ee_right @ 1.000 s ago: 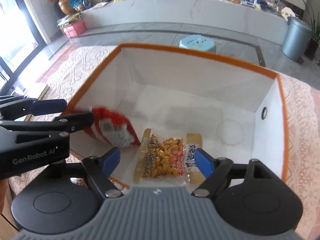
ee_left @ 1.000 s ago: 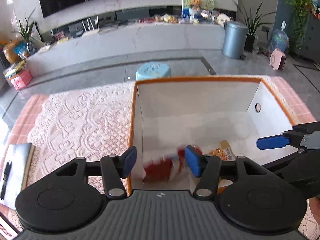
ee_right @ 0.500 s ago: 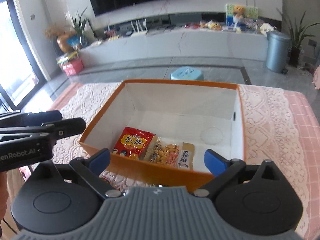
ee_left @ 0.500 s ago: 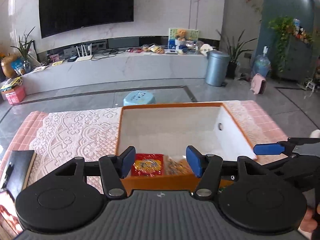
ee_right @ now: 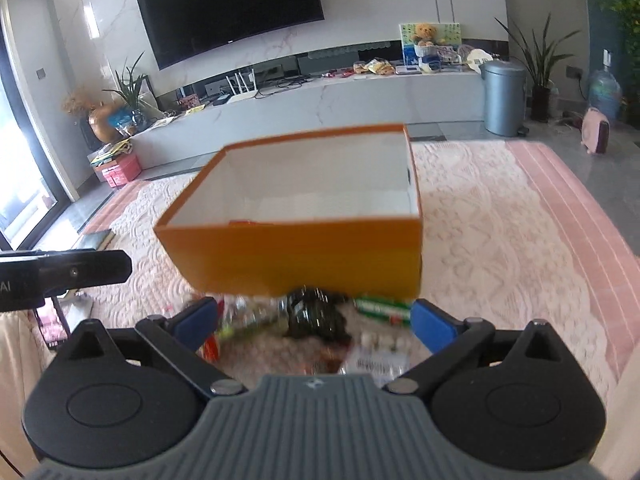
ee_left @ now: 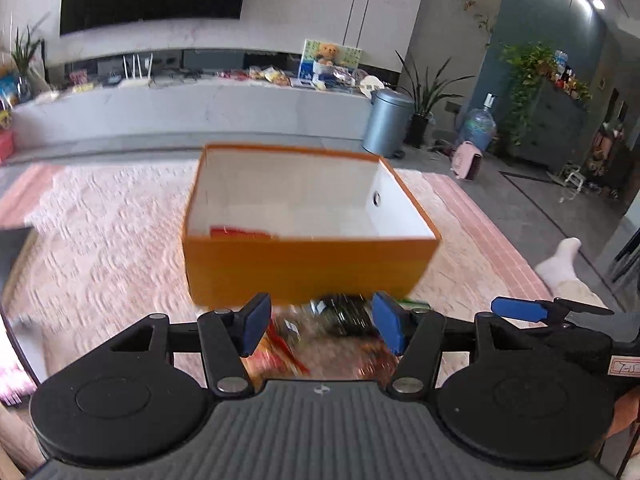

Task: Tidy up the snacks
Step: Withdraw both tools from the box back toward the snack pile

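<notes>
An orange box (ee_left: 308, 264) with a white inside stands on the lace tablecloth; it also shows in the right wrist view (ee_right: 296, 256). A red snack packet (ee_left: 240, 233) peeks over its near wall. Several loose snack packets lie in front of the box, blurred: a dark one (ee_right: 316, 314), a green one (ee_right: 382, 309) and a white one (ee_right: 376, 362). My left gripper (ee_left: 320, 328) is open and empty above the loose packets (ee_left: 340, 320). My right gripper (ee_right: 314, 322) is open and empty above the same pile.
The table carries a pink lace cloth (ee_right: 500, 240). A dark book (ee_left: 12, 248) lies at the left edge. My right gripper's finger (ee_left: 520, 309) shows at the right of the left wrist view. Beyond the table are a TV bench and a grey bin (ee_left: 386, 122).
Both grippers have pulled back and down from over the box to the table in front of it. The red packet and the yellow packet stay in the box.
</notes>
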Demonstrator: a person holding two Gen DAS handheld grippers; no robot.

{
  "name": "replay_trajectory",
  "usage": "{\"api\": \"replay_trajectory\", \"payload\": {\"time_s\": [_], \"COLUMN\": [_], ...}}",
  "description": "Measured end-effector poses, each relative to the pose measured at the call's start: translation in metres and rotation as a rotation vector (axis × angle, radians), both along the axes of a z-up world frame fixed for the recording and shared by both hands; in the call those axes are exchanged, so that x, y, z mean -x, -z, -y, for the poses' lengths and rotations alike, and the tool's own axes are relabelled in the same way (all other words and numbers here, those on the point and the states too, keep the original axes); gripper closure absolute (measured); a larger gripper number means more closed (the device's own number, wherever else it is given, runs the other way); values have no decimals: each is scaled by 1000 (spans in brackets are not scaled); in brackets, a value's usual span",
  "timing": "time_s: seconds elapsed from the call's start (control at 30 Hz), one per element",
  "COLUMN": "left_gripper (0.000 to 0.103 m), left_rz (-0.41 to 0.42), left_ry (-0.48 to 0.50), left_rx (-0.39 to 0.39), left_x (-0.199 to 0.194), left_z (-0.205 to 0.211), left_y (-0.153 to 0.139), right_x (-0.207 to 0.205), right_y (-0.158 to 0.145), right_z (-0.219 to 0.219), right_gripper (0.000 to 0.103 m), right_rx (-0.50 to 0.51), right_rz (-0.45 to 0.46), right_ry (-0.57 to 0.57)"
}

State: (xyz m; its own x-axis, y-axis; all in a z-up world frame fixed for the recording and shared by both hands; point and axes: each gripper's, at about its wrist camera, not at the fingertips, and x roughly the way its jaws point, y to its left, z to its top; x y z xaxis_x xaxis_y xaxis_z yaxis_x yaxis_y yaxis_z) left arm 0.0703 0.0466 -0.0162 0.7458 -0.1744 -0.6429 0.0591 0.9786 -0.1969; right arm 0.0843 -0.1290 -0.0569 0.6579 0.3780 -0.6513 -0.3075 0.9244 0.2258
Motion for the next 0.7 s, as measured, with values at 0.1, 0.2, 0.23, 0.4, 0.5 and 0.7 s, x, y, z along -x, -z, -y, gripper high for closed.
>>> {"api": "replay_trajectory", "payload": {"time_s": [0.1,0.2,0.23,0.4,0.5,0.7], "left_gripper": [34,34,34,34,34,27], "left_rz": [-27,-51,-62,-102,-141,-198], "left_ry": [9,23,27,33,24,37], "left_rx": [24,11,4,-45,-70,-119], "left_x": [8,15,18,34,40,39], "left_z": [-5,-8,-9,-14,-19,-20], "left_y": [17,31,36,60,73,90], "right_x": [14,23,25,33,37,43], "right_y": [10,21,24,39,49,67], "right_z": [7,10,10,10,6,-10], "right_gripper": [4,4,4,4,4,4], "right_rx": [15,34,44,90,126,224], "right_rz": [-3,-16,-22,-42,-51,-31], "right_ry": [30,35,37,22,9,-35]}}
